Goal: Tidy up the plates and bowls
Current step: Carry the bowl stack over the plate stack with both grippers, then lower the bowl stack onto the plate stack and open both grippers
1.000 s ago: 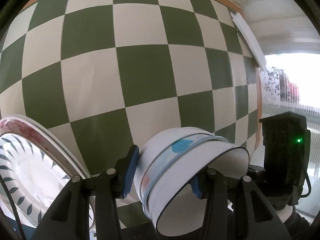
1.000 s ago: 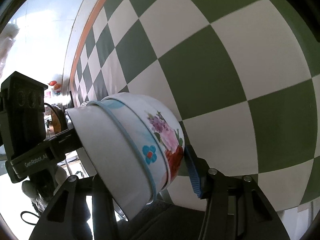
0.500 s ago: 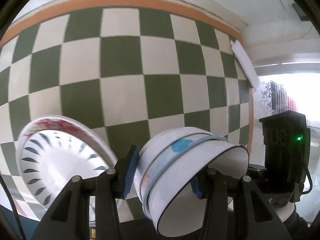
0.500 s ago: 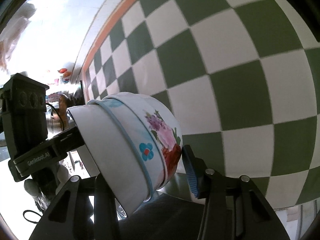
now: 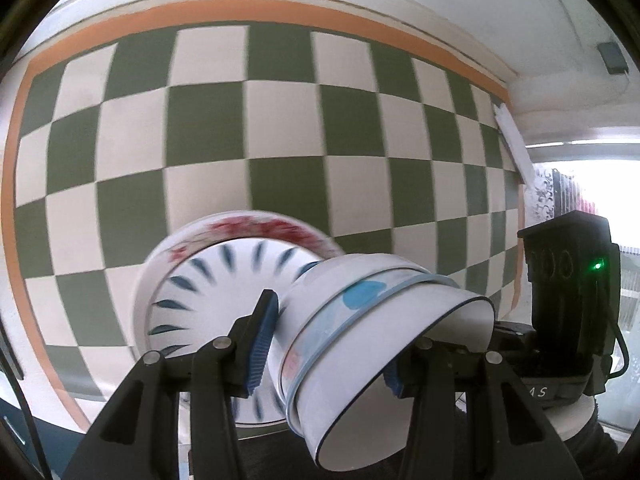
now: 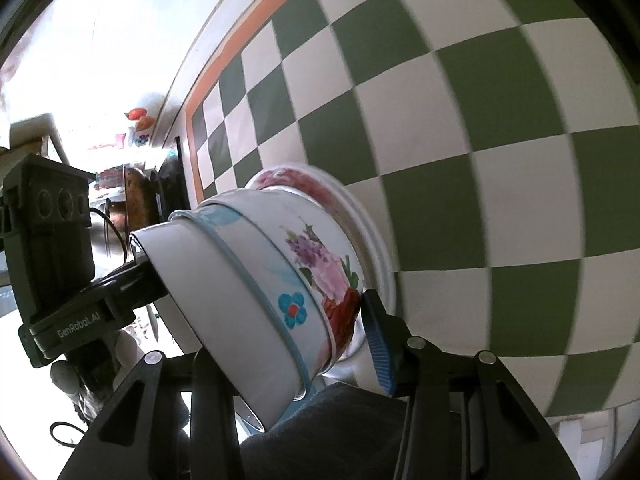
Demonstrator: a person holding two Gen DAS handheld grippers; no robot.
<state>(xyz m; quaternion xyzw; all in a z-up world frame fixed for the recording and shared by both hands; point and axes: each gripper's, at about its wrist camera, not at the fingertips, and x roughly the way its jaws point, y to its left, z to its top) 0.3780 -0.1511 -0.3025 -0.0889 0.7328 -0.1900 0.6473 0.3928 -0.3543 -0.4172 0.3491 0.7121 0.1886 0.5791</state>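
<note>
A stack of nested white bowls (image 5: pixel 360 320) with blue and floral prints hangs tilted, rim toward the cameras, held between both grippers. My left gripper (image 5: pixel 326 360) is shut on it, one blue pad on the outer wall and the other under the rim. My right gripper (image 6: pixel 288 332) holds the same stack of bowls (image 6: pixel 280 280). Its jaws are closing, its right pad (image 6: pixel 376 340) lies against the flowered base, and its left finger is hidden behind the bowls. Just beyond lies a pile of plates (image 5: pixel 216 280), blue-leaf one on top; its rim (image 6: pixel 360 208) shows past the bowls.
A green-and-white checked tablecloth (image 5: pixel 280 140) with an orange border covers the table. The right gripper's black body (image 5: pixel 568 300) shows at the right, the left one's (image 6: pixel 52 240) at the left. A bright window and a cluttered shelf (image 6: pixel 136 120) lie beyond the table edge.
Both grippers have carried the bowls up and across the table, so the plates now sit in the middle right behind them. The right pad has closed in against the bowls' base.
</note>
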